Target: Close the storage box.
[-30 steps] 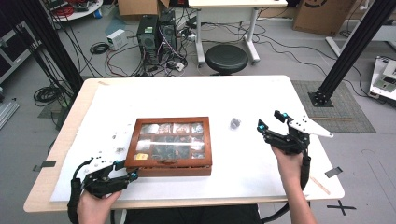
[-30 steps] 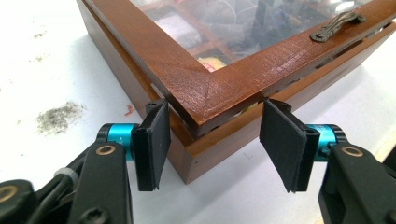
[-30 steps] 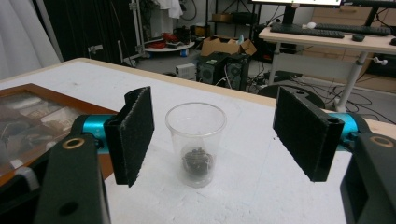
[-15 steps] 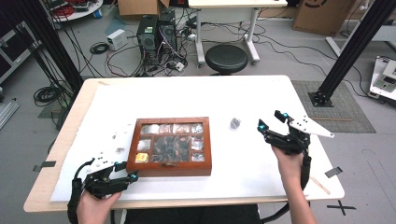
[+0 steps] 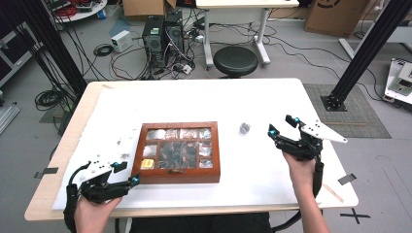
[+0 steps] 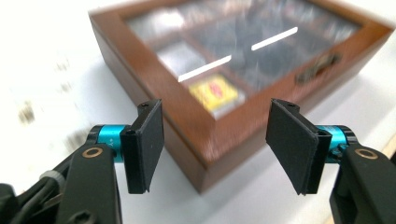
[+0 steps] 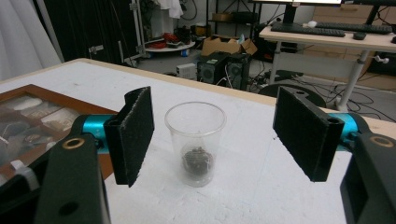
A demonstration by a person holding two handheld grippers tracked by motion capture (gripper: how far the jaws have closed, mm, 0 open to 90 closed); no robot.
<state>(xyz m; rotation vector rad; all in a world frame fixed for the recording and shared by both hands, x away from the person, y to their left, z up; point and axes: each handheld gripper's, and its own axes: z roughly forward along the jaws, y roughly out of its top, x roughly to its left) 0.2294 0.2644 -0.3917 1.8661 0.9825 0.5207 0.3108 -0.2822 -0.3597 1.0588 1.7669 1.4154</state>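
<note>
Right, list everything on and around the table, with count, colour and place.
Table: one, white top with pale wood edge, centre of the high view.
Wooden box: one, reddish brown with a glass lid and small compartments, lid shut, left of centre on the table.
Plastic cup: one, clear, upright, something small and dark at its bottom, right of the box, apart from it.
Stool: one, black, round, on the floor beyond the table.
Computer towers: two, black, on the floor amid cables.
Left gripper: one, black and blue, jaws open, facing the box's near corner.
Right gripper: one, black and blue, jaws open, facing the cup.
</note>
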